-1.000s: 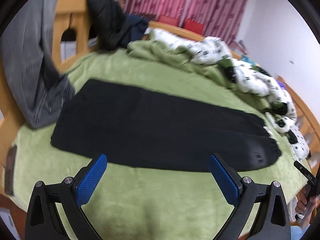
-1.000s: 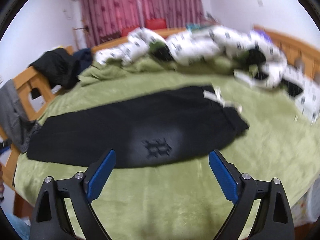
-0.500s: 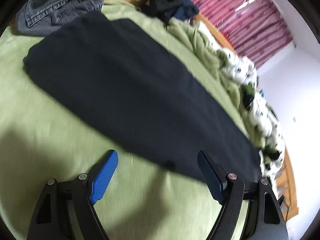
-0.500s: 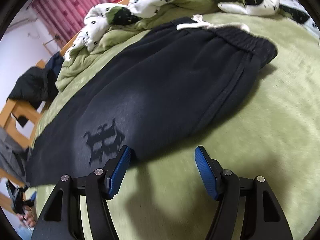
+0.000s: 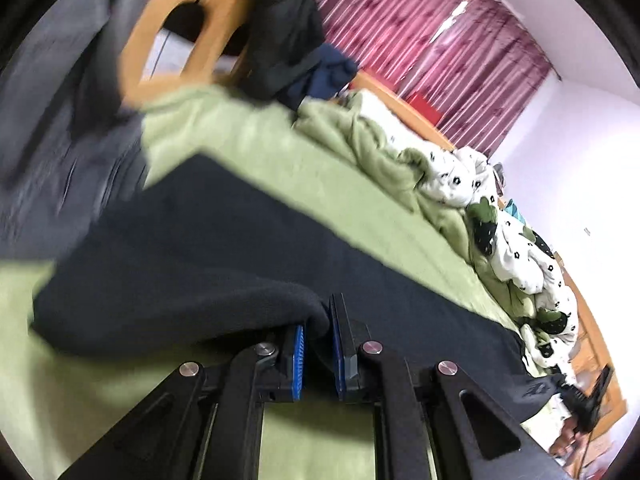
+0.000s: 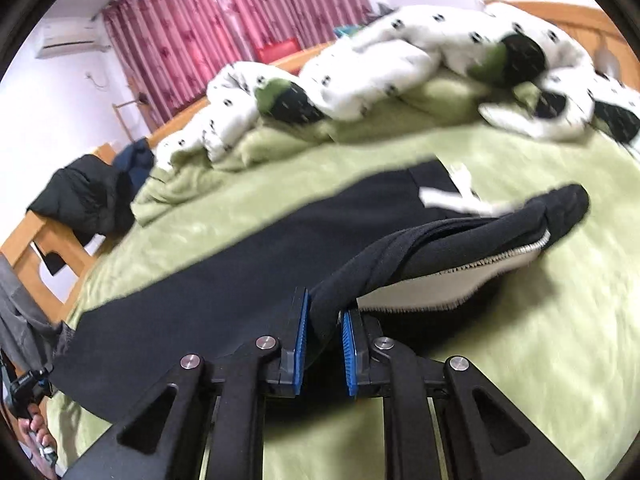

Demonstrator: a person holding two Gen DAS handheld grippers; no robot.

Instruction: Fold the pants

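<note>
Black pants [image 5: 224,248] lie lengthwise across the green bed cover, folded leg on leg. My left gripper [image 5: 318,332] is shut on the near edge of the pants toward the leg end and lifts a fold of black cloth. My right gripper [image 6: 325,334] is shut on the near edge of the pants [image 6: 224,280] near the waist. The lifted edge shows the light inner lining [image 6: 432,292] and a white drawstring [image 6: 460,196].
A green blanket [image 6: 520,360] covers the bed. A white spotted duvet [image 6: 360,76] is heaped along the far side. Grey jeans [image 5: 52,152] and dark clothes [image 5: 288,48] hang on the wooden bed frame [image 5: 180,40] at the left end. Red curtains hang behind.
Both grippers have closed on the near edge of the pants, which lay flat before, and have lifted it off the blanket.
</note>
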